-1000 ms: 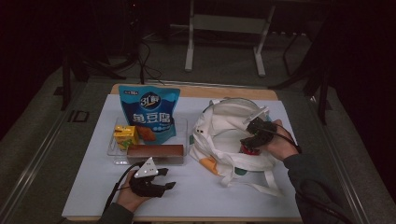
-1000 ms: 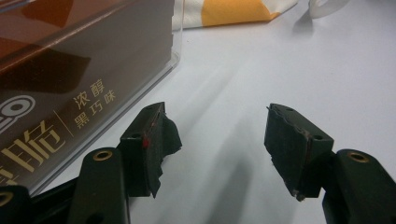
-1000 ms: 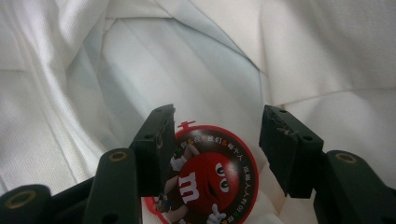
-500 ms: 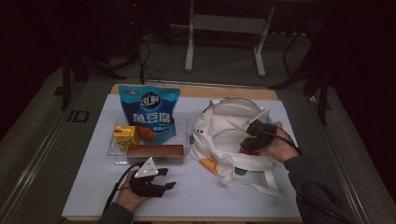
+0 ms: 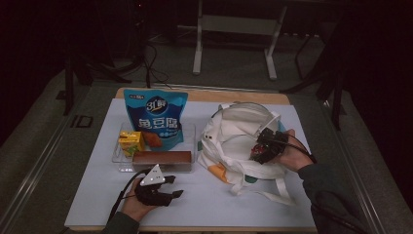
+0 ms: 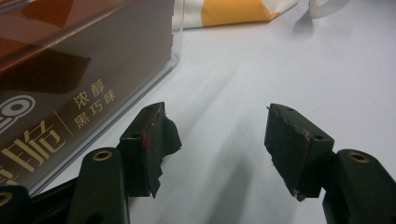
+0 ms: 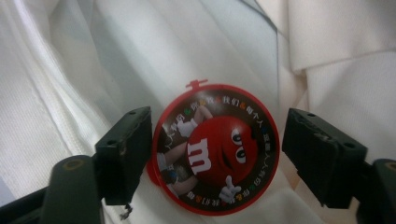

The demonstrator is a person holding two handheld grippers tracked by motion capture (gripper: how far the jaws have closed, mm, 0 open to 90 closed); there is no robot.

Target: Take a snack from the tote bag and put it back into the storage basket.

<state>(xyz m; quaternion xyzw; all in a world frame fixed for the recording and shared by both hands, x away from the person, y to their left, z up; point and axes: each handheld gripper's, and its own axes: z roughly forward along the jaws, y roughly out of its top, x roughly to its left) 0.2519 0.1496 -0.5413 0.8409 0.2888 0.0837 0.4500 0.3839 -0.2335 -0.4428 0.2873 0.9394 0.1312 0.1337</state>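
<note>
The red candy tin (image 7: 215, 149) lies flat on the white cloth inside the tote bag (image 5: 234, 141), straight ahead between the fingers of the right gripper (image 5: 263, 146). These have just been opening and now stand apart, the left pad close against the rim and the right one clear of it. The left gripper (image 5: 158, 187) rests well off on the tabletop (image 5: 204, 204), fingers apart and empty, beside the brown box (image 6: 70, 70).

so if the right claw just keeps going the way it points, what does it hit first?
Most likely the round red candy tin lying on the white tote bag, dead ahead between the right claw's just-opened jaws. Depth is unclear.
</note>
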